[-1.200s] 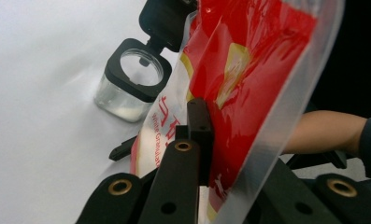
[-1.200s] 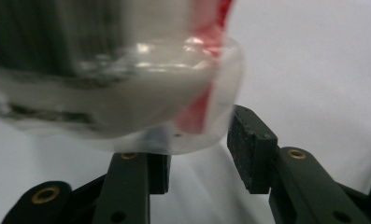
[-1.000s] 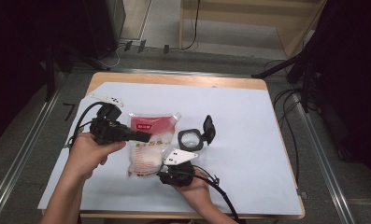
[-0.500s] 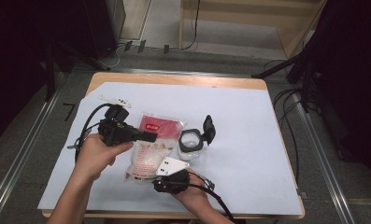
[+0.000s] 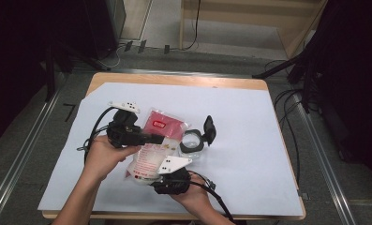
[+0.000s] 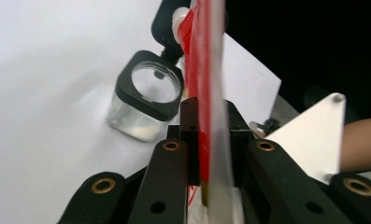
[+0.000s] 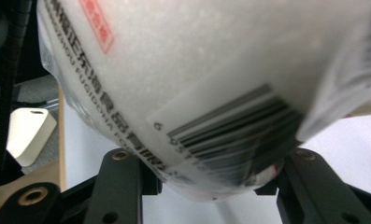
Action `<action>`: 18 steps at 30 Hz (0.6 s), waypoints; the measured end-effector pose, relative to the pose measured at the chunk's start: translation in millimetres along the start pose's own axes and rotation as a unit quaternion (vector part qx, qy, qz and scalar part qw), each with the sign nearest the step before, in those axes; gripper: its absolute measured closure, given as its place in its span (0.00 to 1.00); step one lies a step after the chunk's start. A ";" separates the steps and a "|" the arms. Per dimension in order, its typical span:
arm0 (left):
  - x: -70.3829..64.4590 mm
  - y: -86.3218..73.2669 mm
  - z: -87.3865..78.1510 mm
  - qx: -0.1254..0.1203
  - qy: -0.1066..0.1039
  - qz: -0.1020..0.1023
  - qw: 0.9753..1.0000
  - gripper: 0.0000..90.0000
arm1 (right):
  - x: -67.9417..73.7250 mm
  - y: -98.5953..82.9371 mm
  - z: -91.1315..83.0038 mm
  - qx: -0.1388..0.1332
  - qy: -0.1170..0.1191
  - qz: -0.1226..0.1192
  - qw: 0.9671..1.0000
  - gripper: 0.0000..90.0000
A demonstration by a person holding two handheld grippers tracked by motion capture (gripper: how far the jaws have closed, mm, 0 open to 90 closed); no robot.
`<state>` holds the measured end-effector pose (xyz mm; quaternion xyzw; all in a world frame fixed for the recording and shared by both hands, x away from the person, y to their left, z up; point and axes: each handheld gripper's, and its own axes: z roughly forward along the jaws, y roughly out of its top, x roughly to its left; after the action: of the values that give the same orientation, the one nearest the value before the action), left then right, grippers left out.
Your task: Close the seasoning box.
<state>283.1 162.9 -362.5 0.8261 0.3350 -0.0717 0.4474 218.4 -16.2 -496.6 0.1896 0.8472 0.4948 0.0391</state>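
Left tool pinches bag edge-on; right tool grips its barcoded bottom

The red-and-white plastic pouch of white powder is spilling past the right gripper view's top and sides, its printed text blurring. In the left gripper view its red edge is smearing out of focus, hiding part of the clear square jar's black flip lid.

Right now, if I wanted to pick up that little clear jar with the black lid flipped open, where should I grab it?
Probably grab the jar by its clear body, below the black collar, coming down from above. It stands upright on the white sheet, and its lid hangs open at the far right, so close a tool on the two sides clear of that hinge.
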 end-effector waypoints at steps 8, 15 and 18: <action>0.3 -1.1 7.4 -0.003 0.006 0.003 1.000 0.87 | 3.3 3.9 -2.6 -0.003 0.020 0.013 1.000 0.66; -2.6 -0.2 14.7 -0.002 0.010 -0.009 1.000 0.85 | 7.2 8.9 -4.8 -0.005 0.029 0.018 0.999 0.67; -3.7 0.2 16.7 0.002 0.012 -0.014 1.000 0.85 | 7.9 9.0 -3.7 -0.005 0.026 0.019 0.999 0.66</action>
<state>283.5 147.9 -370.7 0.8229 0.3517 -0.0686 0.4409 212.7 -12.5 -486.2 0.1923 0.8419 0.5042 0.0082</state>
